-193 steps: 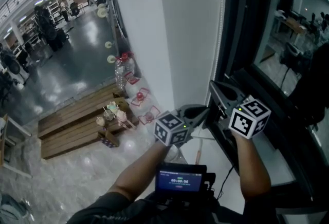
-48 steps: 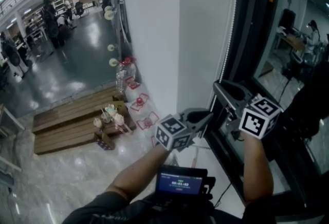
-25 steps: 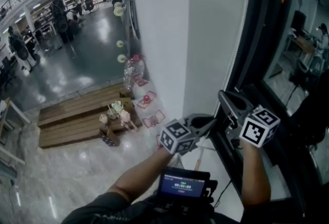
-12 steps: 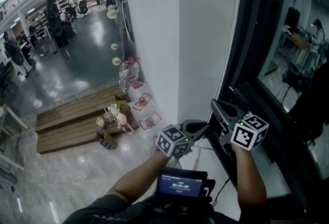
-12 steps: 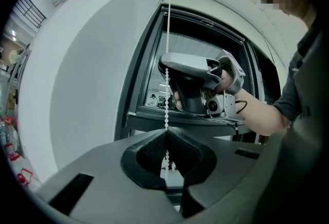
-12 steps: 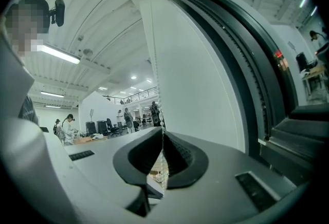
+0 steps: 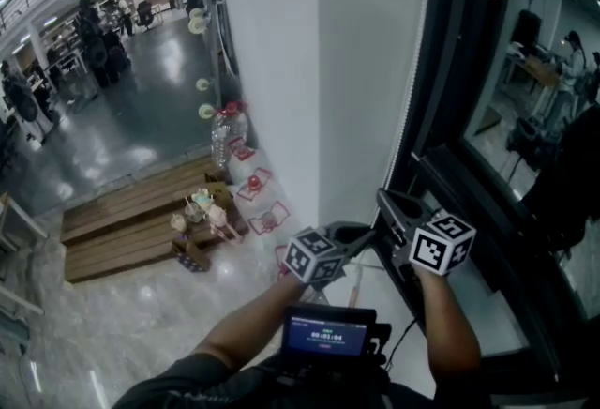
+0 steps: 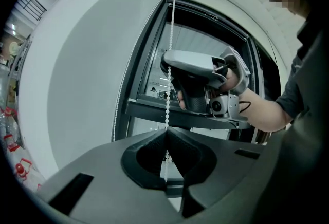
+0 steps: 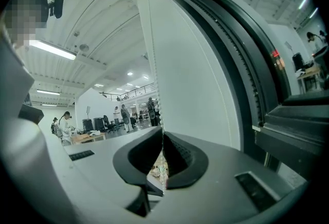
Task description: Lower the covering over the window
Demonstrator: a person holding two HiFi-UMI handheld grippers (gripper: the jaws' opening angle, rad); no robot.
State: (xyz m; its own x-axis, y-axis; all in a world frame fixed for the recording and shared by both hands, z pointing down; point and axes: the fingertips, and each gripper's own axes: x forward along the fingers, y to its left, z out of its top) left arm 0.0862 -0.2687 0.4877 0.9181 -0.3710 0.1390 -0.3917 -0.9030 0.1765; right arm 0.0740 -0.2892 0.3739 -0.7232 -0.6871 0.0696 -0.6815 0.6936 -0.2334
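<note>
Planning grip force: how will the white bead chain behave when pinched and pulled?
Probably floppy and light: the bead chain is thin and hangs plumb above the left gripper. Its round beads likely catch in the shut jaws, resisting slip.

Both forearms reach forward from the bottom of the head view, the left forearm (image 7: 246, 323) slanting up to the right and the right forearm (image 7: 448, 334) running almost straight up. The left gripper (image 7: 373, 232) and the right gripper (image 7: 384, 200) are close together, the right one slightly higher, with their marker cubes turned toward the head. Each gripper's jaws are pressed together on a bead chain (image 8: 168, 99).
</note>
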